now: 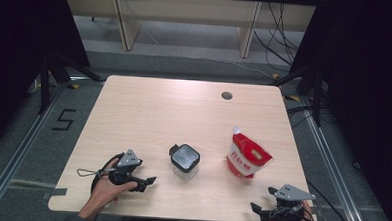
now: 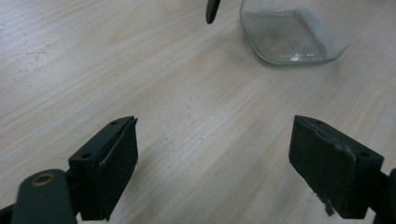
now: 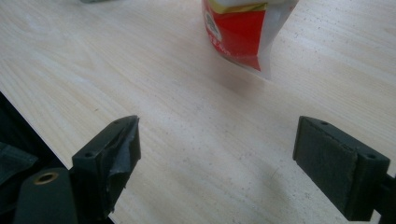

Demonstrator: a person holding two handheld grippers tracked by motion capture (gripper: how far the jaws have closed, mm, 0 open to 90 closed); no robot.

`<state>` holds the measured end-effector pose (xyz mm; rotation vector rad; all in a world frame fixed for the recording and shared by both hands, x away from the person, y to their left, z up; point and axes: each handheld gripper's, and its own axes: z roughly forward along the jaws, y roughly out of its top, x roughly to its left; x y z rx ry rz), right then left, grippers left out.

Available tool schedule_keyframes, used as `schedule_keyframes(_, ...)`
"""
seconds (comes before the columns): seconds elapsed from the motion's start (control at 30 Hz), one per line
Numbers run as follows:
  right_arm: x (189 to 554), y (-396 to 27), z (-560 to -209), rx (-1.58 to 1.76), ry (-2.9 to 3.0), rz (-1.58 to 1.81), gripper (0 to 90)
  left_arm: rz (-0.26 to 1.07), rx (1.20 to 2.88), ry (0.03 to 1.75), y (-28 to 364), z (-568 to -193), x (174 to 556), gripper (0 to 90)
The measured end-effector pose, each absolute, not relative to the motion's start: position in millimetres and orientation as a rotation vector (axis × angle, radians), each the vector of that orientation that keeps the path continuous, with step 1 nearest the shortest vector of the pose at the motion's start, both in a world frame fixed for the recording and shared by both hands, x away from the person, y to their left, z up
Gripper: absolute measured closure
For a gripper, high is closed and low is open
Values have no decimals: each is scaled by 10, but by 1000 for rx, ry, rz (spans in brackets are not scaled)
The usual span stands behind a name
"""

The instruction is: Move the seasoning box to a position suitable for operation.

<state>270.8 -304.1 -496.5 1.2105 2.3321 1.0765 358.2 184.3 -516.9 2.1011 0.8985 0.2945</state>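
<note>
The surface is evenly and softly lit from above in the high view, pale against a surround that falls to near black at both sides; the picture is soft and low in detail; the left tongs and the right tongs cast only short, faint shadows beneath them. In the left gripper view the pads are fairly sharp, while the glass jar beyond them is hazy, with small bright glints along its base; in the right gripper view a blurred shadow lies under the red pouch ahead of the tongs, the wood grain stays clear, and the corner left of them is dark.
</note>
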Motion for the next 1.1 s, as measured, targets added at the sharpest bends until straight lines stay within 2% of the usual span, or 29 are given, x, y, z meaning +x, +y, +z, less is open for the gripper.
schedule_keyframes(0.43, 2731, -3058, -4962, 1161, 2331, 1063, 156, 339, 2120, 896, 1826, -5145, 3718, 178)
schedule_keyframes(0.6, 2732, -3054, -4965, 1162, 2335, 1064, 156, 363, 2128, 861, 1815, -5101, 3774, 226)
schedule_keyframes(0.83, 2736, -3063, -4966, 1162, 2343, 1058, 156, 374, 2107, 896, 1779, -5082, 3849, 300)
schedule_keyframes(0.93, 2737, -3069, -4964, 1157, 2336, 1065, 156, 342, 2083, 847, 1747, -5075, 3927, 319)
schedule_keyframes(1.1, 2738, -3078, -4961, 1156, 2325, 1058, 156, 374, 2083, 810, 1667, -5060, 4031, 397)
